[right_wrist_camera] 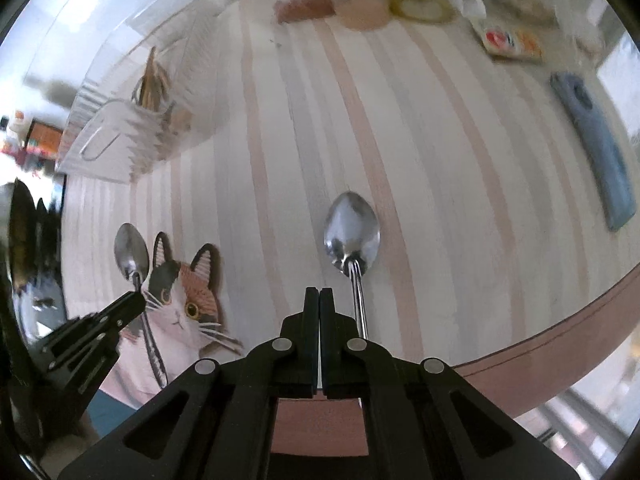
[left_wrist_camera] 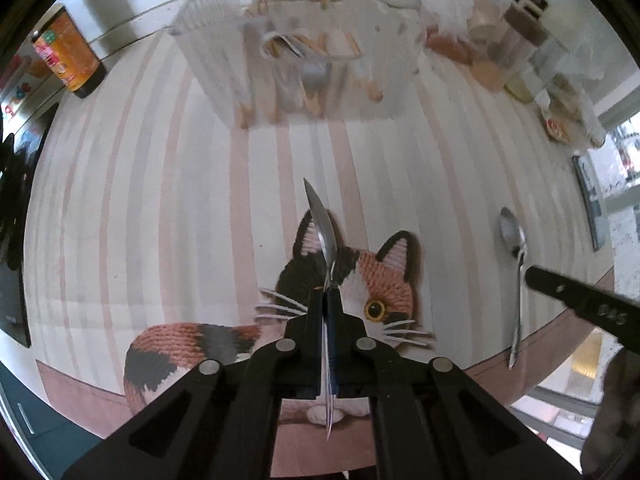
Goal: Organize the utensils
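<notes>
Left wrist view: the left gripper [left_wrist_camera: 329,294] has its jaws clenched on the neck of a steel spoon [left_wrist_camera: 320,224], seen edge-on, with the bowl projecting forward and the handle running back between the fingers; beneath it lies a striped tablecloth [left_wrist_camera: 160,200] printed with a calico cat [left_wrist_camera: 380,276]. A second spoon [left_wrist_camera: 516,264] lies flat on the cloth to the right, its handle toward the table edge, and the tip of the right gripper [left_wrist_camera: 536,276] enters just beside that handle. Only this view shows the clear plastic organizer [left_wrist_camera: 304,52] face-on at the far side of the table, holding what appear to be wooden and metal utensils, though blur prevents naming them, and an orange-labelled jar [left_wrist_camera: 68,56] to its left. Right wrist view: the right gripper [right_wrist_camera: 319,294] has its jaws pressed together with nothing between them; the second spoon [right_wrist_camera: 352,232] lies bowl-up on the cloth, its handle passing just to the right of the fingers, outside the grip. This view alone shows the held spoon's bowl [right_wrist_camera: 131,250] face-on above the left gripper's tip [right_wrist_camera: 134,300], over the cat print, and a blue case [right_wrist_camera: 596,148] lying well apart at the right.
</notes>
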Demonstrator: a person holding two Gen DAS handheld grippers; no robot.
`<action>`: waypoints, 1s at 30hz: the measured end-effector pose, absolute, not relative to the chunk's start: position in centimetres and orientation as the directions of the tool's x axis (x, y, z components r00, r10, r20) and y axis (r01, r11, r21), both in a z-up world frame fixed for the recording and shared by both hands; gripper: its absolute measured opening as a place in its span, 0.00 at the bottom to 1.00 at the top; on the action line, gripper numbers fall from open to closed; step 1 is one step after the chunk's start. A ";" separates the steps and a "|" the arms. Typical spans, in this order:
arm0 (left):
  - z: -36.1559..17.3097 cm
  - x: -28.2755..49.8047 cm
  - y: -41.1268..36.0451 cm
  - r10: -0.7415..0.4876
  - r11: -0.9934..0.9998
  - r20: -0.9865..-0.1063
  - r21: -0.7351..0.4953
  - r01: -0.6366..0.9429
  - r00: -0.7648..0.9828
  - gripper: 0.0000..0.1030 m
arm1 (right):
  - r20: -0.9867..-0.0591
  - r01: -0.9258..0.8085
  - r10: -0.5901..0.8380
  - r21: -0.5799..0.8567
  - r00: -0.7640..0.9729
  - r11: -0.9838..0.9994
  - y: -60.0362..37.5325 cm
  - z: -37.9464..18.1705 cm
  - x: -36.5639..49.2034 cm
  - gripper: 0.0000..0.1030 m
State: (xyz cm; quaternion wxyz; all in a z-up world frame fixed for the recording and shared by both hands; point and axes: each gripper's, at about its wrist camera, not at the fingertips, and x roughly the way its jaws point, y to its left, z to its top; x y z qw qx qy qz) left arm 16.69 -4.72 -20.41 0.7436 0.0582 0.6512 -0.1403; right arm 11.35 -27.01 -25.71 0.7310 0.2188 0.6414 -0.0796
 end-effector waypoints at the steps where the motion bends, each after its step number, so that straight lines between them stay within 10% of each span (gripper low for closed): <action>1: -20.2 16.6 -4.4 -0.136 0.955 -0.984 -0.099 0.279 0.115 0.00 | -0.971 0.404 0.182 0.231 0.156 0.885 -27.2 -26.1 11.3 0.02; 5: -20.1 16.0 -1.5 -0.139 0.966 -0.984 -0.110 0.233 0.114 0.00 | -0.977 0.405 0.171 0.207 0.124 0.891 -27.1 -27.0 11.1 0.21; 18: -23.8 15.5 3.2 -0.203 0.975 -0.979 -0.202 0.088 0.010 0.06 | -0.989 0.372 0.071 0.116 0.133 0.921 -25.3 -27.4 11.9 0.23; 21: -25.1 15.6 2.8 -0.156 0.984 -0.988 -0.154 0.087 0.015 0.23 | -0.986 0.395 0.090 0.139 0.140 0.908 -26.3 -27.0 11.3 0.23; 23: -25.1 15.6 2.9 -0.120 0.990 -0.992 -0.116 0.085 0.045 0.53 | -0.985 0.408 0.092 0.144 0.144 0.901 -26.8 -26.8 11.0 0.23; 30: -26.1 15.2 3.4 -0.114 0.990 -0.982 -0.099 0.100 0.152 0.86 | -0.982 0.455 0.062 0.138 0.179 0.880 -29.2 -26.8 9.6 0.24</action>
